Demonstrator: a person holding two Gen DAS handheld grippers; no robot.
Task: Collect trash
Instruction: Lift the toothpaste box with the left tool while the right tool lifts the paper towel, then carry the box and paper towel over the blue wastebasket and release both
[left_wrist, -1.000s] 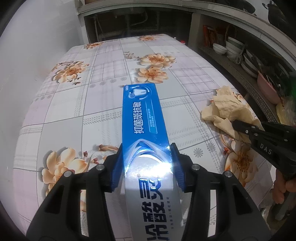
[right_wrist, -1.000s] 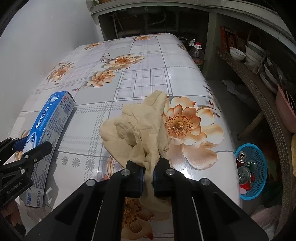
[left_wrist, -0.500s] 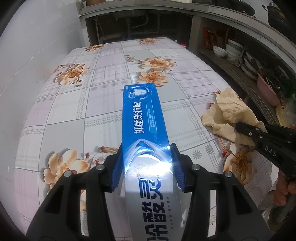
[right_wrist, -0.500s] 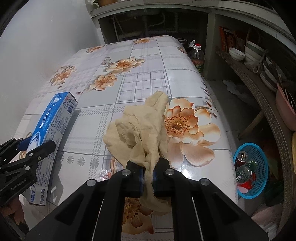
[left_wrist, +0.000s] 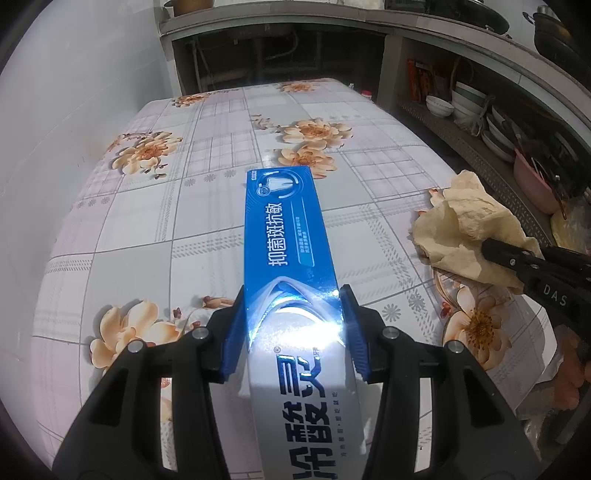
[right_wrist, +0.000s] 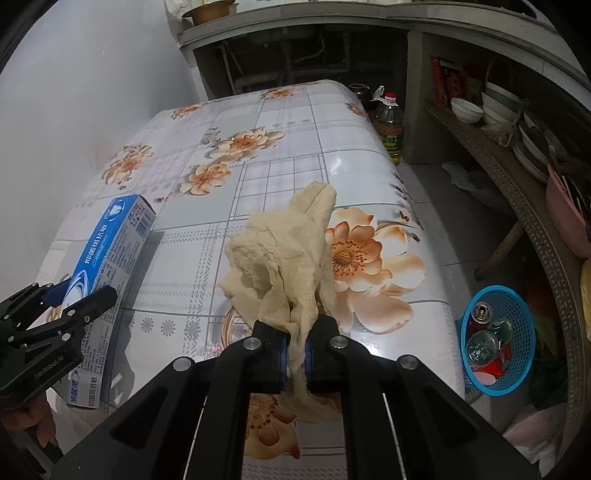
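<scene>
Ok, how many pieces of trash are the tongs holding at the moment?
2. The blue toothpaste box is clamped in the left tongs above the table; the crumpled beige paper is pinched in the right tongs near the table's right edge. No other loose trash shows on the table.

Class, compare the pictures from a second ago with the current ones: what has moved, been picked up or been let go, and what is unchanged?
Nothing was taken or released. The crumpled tissue has lifted and bunched slightly in the right gripper, a small shift only. The left gripper still clamps the toothpaste box in the same pose. The blue basket and floral tablecloth are unchanged.
</scene>
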